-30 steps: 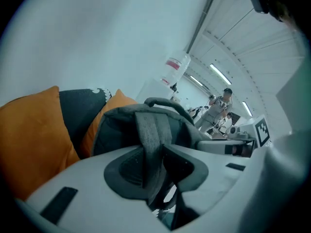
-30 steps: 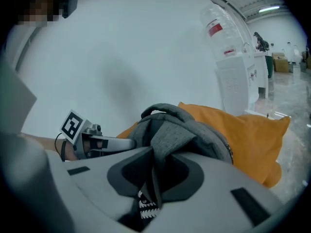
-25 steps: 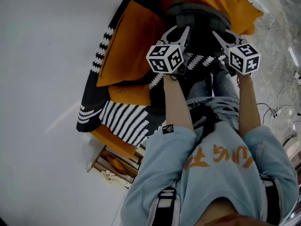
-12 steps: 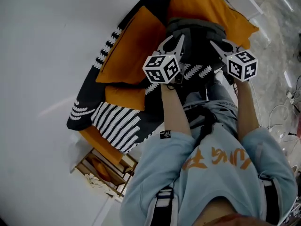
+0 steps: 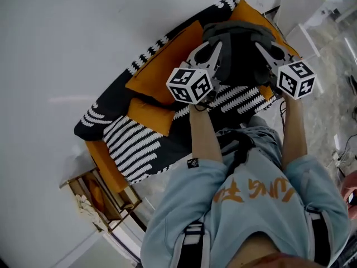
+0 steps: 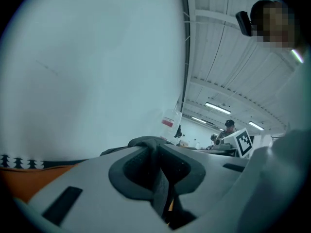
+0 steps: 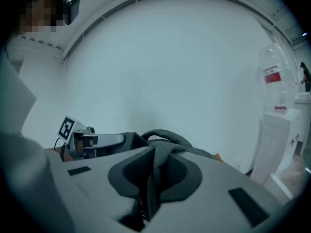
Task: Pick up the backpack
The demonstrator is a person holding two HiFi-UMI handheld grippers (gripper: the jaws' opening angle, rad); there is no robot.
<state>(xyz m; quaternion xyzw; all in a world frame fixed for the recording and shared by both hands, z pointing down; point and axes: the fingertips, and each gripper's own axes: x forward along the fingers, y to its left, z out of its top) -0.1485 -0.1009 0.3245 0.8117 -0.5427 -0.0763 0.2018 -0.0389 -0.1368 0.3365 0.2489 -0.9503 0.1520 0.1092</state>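
Both grippers are higher than a second ago, and the dark grey fabric backpack (image 5: pixel 240 48) has come up with them. In the head view the orange sofa (image 5: pixel 103 159) under its black-and-white patterned throw (image 5: pixel 134 144) now looks smaller and lies further below. More of the pale wooden rack (image 5: pixel 95 197) shows at its near corner.

The backpack hangs between the two grippers over the far end of the sofa, beside the large orange cushion (image 5: pixel 167 66). Whether its underside has cleared the seat cannot be made out.

In the left gripper view, the left gripper (image 5: pixel 207 49) (image 6: pixel 160 181) is closing its jaws, and a fold of the backpack's grey fabric (image 6: pixel 148 147) is already pinched between its pads. The right gripper (image 5: pixel 270 48) (image 7: pixel 150 181) is clenched on a grey strap (image 7: pixel 163 152) of the backpack, which loops up out of its jaws. A small orange cushion (image 5: pixel 150 115) lies on the throw near the sofa's front edge, in the same spot as before.
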